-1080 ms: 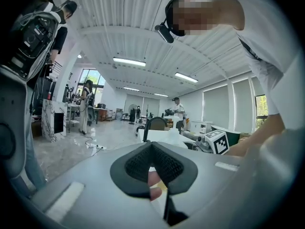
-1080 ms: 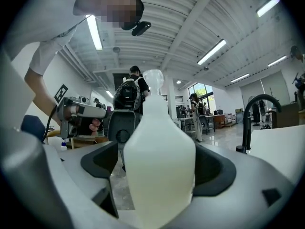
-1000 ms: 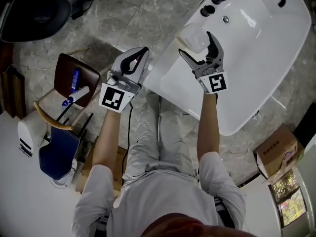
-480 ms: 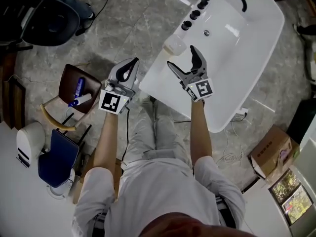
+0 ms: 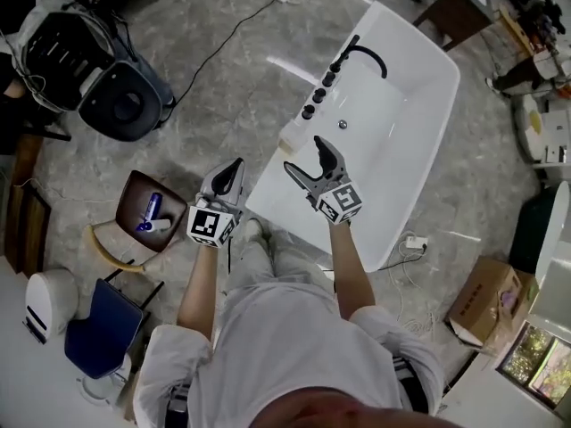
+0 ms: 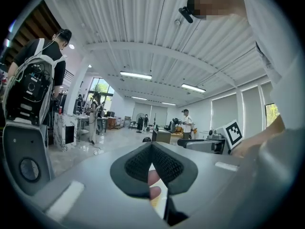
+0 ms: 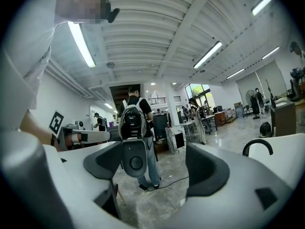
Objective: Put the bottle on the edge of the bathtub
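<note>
The whitish bottle (image 5: 290, 138) stands on the near left edge of the white bathtub (image 5: 419, 150), with nothing touching it. My right gripper (image 5: 306, 161) hovers over the tub's near end, just right of the bottle and apart from it. Its jaws are open and have just been closing a little, with nothing between them. In the right gripper view the gripper (image 7: 157, 168) frames only the floor and a person with a backpack. My left gripper (image 5: 229, 178) is shut and empty, left of the tub. In the left gripper view its pads (image 6: 138, 163) meet.
A black faucet (image 5: 366, 56) and several black knobs (image 5: 319, 96) sit on the tub's left rim. A brown chair (image 5: 134, 199) at the left holds a blue bottle (image 5: 150, 209). A black speaker (image 5: 125, 105), a blue chair (image 5: 98, 333) and a cardboard box (image 5: 486, 301) stand around.
Both grippers have risen away from the tub and everything below looks smaller. The right gripper has drawn back from the bottle, which stays on the tub's edge.
</note>
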The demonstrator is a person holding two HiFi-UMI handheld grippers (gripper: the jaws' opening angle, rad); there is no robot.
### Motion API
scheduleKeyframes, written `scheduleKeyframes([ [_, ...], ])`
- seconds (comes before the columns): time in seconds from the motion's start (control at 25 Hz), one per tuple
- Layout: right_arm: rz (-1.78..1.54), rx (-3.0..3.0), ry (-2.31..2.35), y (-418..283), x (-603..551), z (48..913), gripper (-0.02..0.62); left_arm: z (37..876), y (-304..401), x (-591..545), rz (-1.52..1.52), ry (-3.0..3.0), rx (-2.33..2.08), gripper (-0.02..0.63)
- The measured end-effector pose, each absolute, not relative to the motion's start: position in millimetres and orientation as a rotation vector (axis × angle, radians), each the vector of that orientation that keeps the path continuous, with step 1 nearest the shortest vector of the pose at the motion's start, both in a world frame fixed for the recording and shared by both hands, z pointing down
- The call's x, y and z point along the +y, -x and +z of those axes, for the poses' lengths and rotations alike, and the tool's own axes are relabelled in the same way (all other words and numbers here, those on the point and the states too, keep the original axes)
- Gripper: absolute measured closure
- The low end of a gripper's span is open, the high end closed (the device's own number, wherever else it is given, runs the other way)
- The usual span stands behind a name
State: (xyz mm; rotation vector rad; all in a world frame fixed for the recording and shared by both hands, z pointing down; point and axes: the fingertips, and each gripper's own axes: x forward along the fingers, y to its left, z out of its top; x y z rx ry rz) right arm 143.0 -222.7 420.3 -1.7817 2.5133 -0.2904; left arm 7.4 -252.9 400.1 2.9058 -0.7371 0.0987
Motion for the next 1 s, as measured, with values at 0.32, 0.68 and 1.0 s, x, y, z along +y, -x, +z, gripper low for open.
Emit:
scheduleKeyframes([
  [0.32,-0.31,2.462,1.655,-117,-177,341,0.273,335,0,-215,0.09,-2.966,-0.674,0.607],
  [0.68,-0.154,2.458,1.655,-97,-133,262,0.463,292,-6,-171,0.094,-3.033,-0.637,0.607],
  [1.0,-0.021,2.56,1.75,-63,-136,249,0.595,278,26,-166,0.051,-2.982,-0.685,0.607],
])
